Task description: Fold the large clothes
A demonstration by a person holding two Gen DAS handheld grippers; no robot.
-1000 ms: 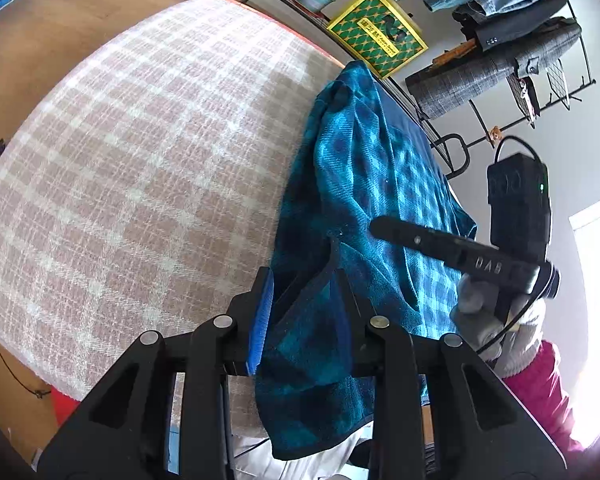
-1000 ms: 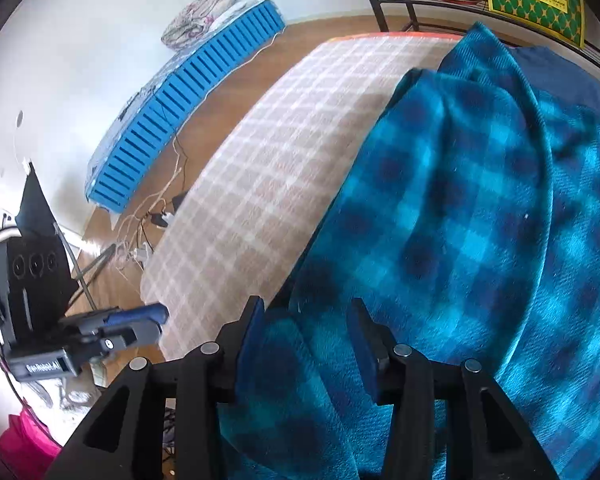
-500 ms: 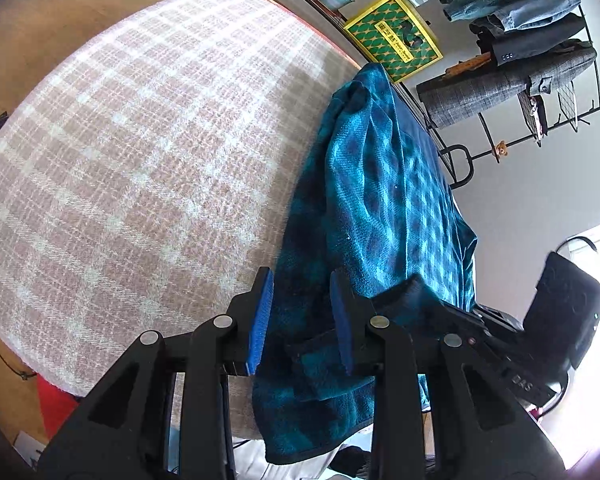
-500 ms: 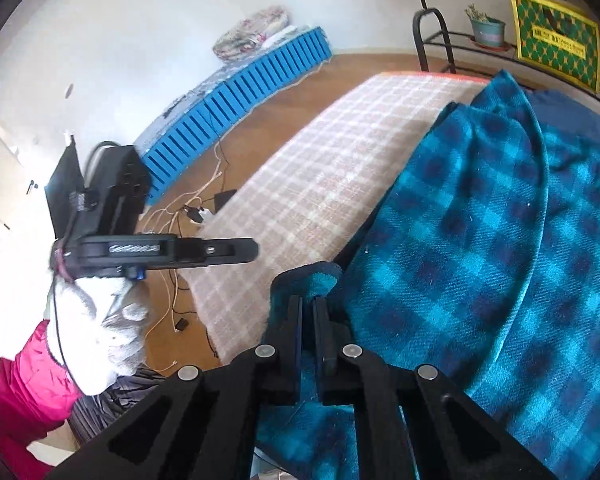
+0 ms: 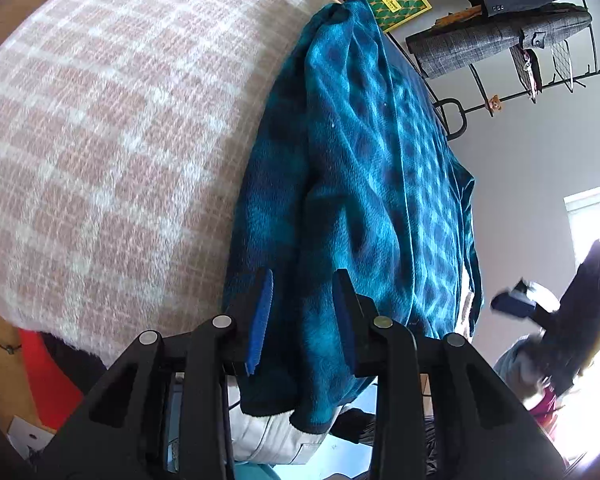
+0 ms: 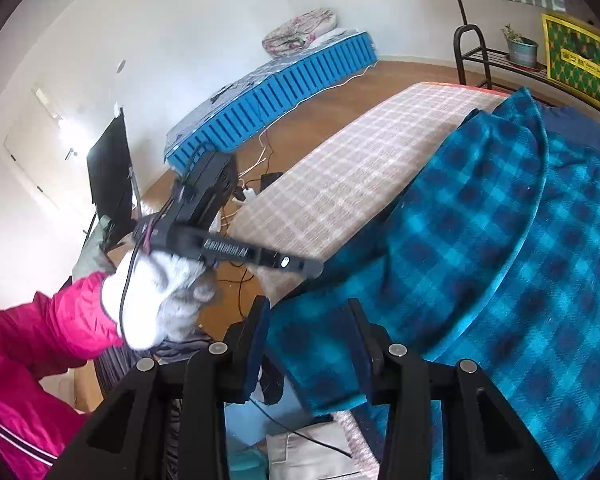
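both the left gripper (image 5: 302, 316) and right gripper (image 6: 308, 344) have fingers wide apart, holding nothing; the blue plaid garment (image 5: 364, 184), low in the frame, could slide off the bed (image 5: 100, 120).

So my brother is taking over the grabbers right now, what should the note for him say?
Left gripper: open, fingers on either side of the near edge of the teal-and-navy plaid fleece garment, not clamped.
Right gripper: open, over the garment's near corner.
The garment lies lengthwise along the right side of the pink-and-white checked bed cover, one side already folded over.
Left to do: re-grip, fold it shorter.
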